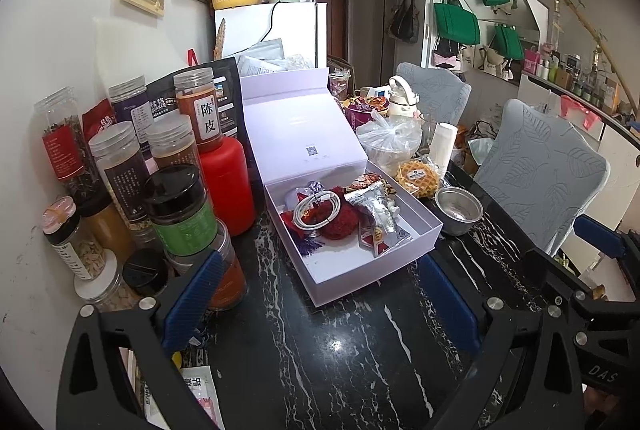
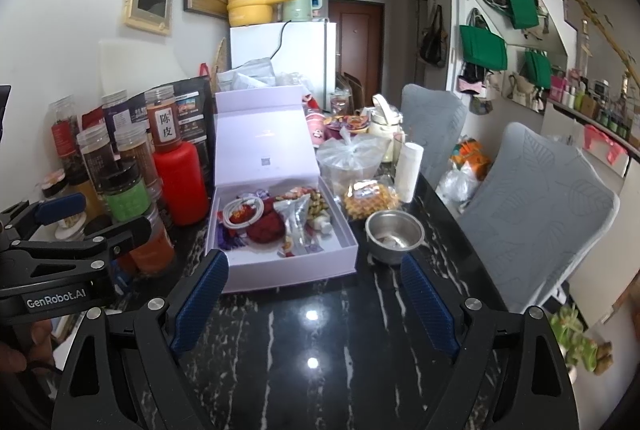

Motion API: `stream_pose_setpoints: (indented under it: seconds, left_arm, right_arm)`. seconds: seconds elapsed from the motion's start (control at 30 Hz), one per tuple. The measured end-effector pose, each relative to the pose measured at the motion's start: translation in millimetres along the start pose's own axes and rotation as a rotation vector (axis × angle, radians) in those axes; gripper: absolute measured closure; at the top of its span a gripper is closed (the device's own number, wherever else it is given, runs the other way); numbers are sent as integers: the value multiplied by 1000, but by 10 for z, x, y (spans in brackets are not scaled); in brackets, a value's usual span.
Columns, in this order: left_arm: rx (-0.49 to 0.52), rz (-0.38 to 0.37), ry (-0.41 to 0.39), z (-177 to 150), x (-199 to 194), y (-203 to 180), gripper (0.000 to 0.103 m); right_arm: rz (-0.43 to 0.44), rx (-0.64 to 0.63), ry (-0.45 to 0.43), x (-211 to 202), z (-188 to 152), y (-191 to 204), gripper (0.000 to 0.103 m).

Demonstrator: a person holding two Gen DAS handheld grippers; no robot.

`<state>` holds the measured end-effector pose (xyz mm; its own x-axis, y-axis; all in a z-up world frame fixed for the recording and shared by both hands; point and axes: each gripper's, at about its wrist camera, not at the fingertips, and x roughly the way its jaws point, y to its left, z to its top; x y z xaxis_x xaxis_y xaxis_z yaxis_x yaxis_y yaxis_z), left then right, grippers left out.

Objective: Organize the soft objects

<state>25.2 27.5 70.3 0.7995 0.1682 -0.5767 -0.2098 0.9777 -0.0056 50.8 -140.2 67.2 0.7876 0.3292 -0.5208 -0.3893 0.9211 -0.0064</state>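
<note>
An open white gift box [image 1: 360, 282] [image 2: 288, 274] stands on the black marble table with its lid leaning back. Inside lie a fuzzy red soft thing [image 1: 340, 222] [image 2: 266, 228], a coiled white cable [image 1: 316, 209] [image 2: 244, 211], silver snack packets [image 1: 372, 205] [image 2: 300, 213] and a purple tassel [image 1: 310, 248]. My left gripper [image 1: 320, 294] hovers open just short of the box's front wall, with nothing between its blue pads. My right gripper [image 2: 316, 294] is also open and holds nothing, near the box's front right corner.
Several spice jars [image 1: 176, 205] and a red bottle [image 1: 228, 185] crowd the table's left side, close to my left finger. A steel bowl [image 2: 394, 236], a bagged waffle [image 2: 370, 199] and plastic bags sit right of the box. Two grey-covered chairs [image 2: 536, 197] line the right edge.
</note>
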Motion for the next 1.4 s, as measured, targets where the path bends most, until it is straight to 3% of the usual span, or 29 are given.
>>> stream_pose_setpoints:
  seconds: [1.4]
  left_arm:
    - [23, 4, 29, -35, 72, -62, 3]
  right_arm:
    - [-16, 3, 18, 19, -71, -73, 13]
